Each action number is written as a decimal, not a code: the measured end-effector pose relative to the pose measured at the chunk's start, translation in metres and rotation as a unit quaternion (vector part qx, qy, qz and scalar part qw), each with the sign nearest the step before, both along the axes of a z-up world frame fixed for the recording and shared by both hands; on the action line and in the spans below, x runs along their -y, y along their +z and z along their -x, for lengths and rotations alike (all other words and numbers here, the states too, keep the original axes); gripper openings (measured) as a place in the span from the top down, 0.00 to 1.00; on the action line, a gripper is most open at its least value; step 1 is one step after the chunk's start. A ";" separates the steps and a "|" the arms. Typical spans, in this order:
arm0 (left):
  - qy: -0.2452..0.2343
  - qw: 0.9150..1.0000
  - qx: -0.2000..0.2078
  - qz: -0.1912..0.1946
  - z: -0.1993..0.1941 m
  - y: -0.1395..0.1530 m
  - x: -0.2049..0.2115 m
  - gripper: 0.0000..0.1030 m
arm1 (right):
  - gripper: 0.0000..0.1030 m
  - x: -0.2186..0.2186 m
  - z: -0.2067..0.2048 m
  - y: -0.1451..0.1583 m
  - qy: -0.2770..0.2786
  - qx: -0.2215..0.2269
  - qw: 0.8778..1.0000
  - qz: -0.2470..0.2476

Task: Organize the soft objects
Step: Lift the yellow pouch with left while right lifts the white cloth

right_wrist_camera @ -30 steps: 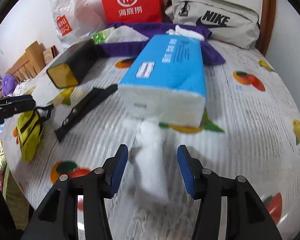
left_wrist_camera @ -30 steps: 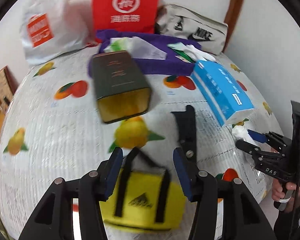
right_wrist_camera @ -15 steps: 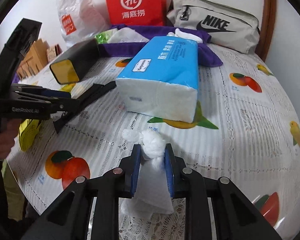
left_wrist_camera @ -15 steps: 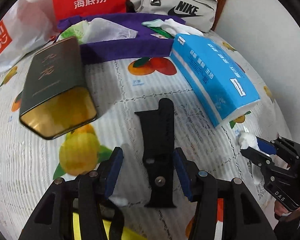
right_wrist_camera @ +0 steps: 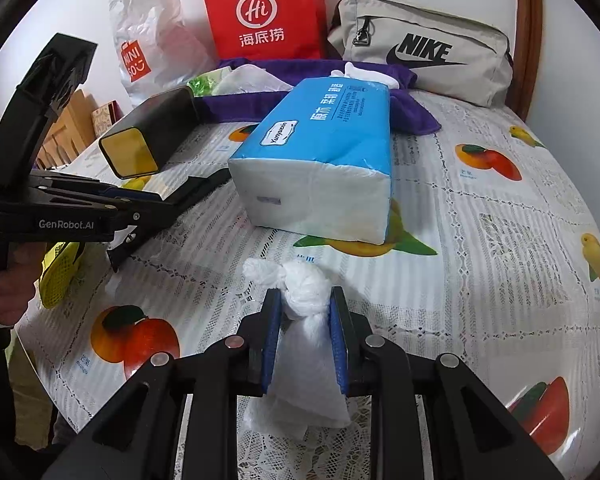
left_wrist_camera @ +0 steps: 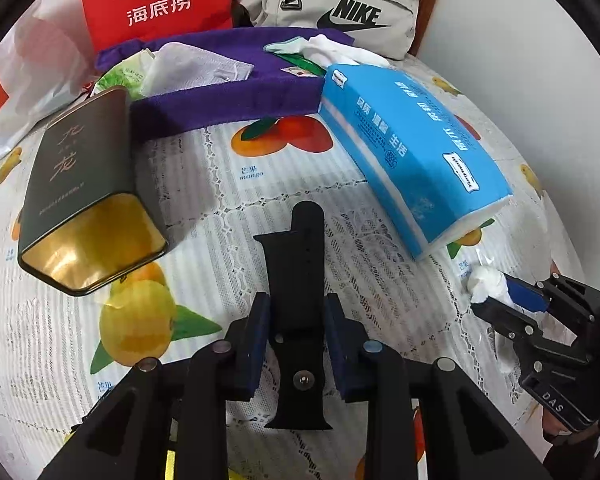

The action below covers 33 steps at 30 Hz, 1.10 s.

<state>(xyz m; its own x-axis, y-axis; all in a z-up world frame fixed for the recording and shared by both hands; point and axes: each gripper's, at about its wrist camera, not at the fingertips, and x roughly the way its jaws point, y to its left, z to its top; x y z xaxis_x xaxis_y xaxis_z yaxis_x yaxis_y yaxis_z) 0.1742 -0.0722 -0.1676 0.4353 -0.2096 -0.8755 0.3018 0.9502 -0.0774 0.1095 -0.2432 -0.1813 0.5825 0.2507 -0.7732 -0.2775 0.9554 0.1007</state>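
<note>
Fruit-print lace cloth covers the desk (right_wrist_camera: 480, 216), a white wall behind. Left hand-held gripper (left_wrist_camera: 296, 340): jaws have just been closing, pads now against the sides of one black strap (left_wrist_camera: 296, 280) lying flat toward the near edge. Right hand-held gripper (right_wrist_camera: 305, 332): nearly closed, clamped on one knotted white plastic bag (right_wrist_camera: 300, 292) near the near edge, its tail trailing under the fingers. Risks, as judged: the strap is thin and flat, so it may slip or swing out on the lift; the bag is slick and squashy, so the knot could pull through the pads; either lift might snag the lace cloth and drag it. The two grippers work near each other and could knock together. Count: one blue tissue pack (right_wrist_camera: 324, 152) mid-desk; one dark tin (left_wrist_camera: 80, 188) on its side toward the left edge; one purple towel (left_wrist_camera: 228, 96) with loose wrappers on it at the far edge; one red paper bag (right_wrist_camera: 264, 8), one white shopping bag (right_wrist_camera: 148, 32), one grey pouch (right_wrist_camera: 424, 52) along the far edge; one yellow mesh bag (right_wrist_camera: 60, 272) at the left edge.
</note>
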 end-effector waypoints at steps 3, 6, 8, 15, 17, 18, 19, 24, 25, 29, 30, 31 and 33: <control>0.001 1.000 0.009 -0.004 -0.002 -0.001 0.003 0.75 | 0.77 0.002 0.000 0.000 0.001 -0.001 1.000 -0.006; 0.002 1.000 0.012 0.007 -0.003 -0.001 0.001 0.78 | 0.77 0.004 0.000 0.000 0.001 -0.003 1.000 -0.015; 0.012 1.000 0.010 0.019 -0.003 0.001 -0.003 0.78 | 0.77 0.005 0.000 0.001 0.002 -0.006 1.000 -0.018; 0.030 0.998 0.022 0.049 0.012 0.009 -0.022 0.78 | 0.77 0.005 0.002 0.005 0.010 -0.010 1.000 -0.017; 0.038 0.998 0.023 0.051 0.017 0.010 -0.029 0.78 | 0.77 0.004 0.003 0.007 0.012 -0.009 1.000 -0.015; 0.044 0.998 0.022 0.050 0.019 0.010 -0.033 0.78 | 0.77 0.004 0.003 0.009 0.013 -0.008 1.000 -0.015; 0.048 0.997 0.020 0.050 0.021 0.010 -0.037 0.78 | 0.77 0.003 0.004 0.010 0.014 -0.007 1.000 -0.014; 0.070 0.995 0.028 0.065 0.031 0.018 -0.059 0.78 | 0.77 0.000 0.007 0.020 0.025 0.007 1.000 -0.016; 0.074 0.995 0.029 0.067 0.031 0.019 -0.062 0.78 | 0.77 0.001 0.007 0.022 0.027 0.007 0.999 -0.019; 0.099 0.991 0.029 0.082 0.036 0.021 -0.079 0.78 | 0.77 0.003 0.007 0.029 0.029 0.010 0.999 -0.028; 0.102 0.991 0.029 0.087 0.037 0.022 -0.082 0.78 | 0.77 0.004 0.006 0.032 0.029 0.010 0.999 -0.031; 0.105 0.990 0.030 0.089 0.038 0.022 -0.085 0.78 | 0.77 0.004 0.006 0.034 0.029 0.011 0.999 -0.033; 0.114 0.989 0.030 0.086 0.038 0.024 -0.089 0.78 | 0.77 0.005 0.006 0.041 0.033 0.016 0.999 -0.039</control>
